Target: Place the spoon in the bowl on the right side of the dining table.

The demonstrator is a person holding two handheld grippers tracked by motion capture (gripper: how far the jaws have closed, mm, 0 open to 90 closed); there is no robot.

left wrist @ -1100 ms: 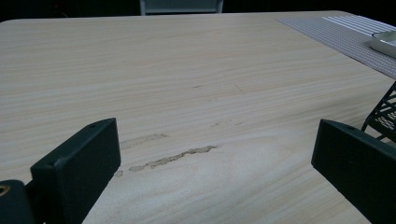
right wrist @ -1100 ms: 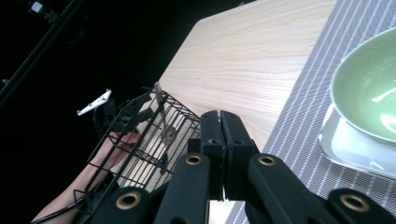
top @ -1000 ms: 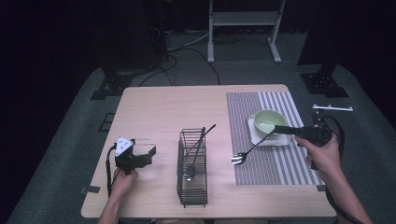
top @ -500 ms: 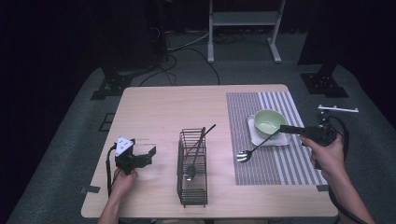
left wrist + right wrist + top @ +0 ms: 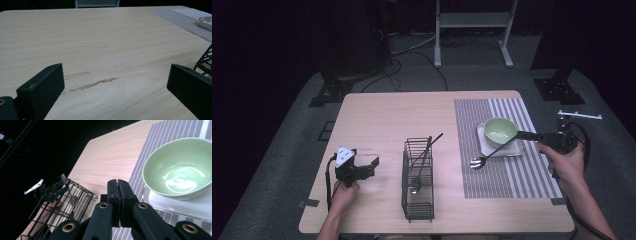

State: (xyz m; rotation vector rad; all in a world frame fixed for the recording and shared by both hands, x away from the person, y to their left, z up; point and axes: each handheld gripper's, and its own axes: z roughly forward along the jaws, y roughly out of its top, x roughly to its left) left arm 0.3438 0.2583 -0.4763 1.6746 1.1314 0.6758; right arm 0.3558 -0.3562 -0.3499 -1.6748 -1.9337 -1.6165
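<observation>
One fork [image 5: 488,154] in closed right fingers [image 5: 521,135]; left fingers [image 5: 373,162] wide, empty.

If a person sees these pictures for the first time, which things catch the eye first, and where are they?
The right hand-held gripper holds a fork slanting above the striped placemat, beside a pale green bowl on a white square plate. At the table's middle front stands a black wire basket with utensils inside. The left hand-held gripper rests open on the bare wood to the left.
</observation>
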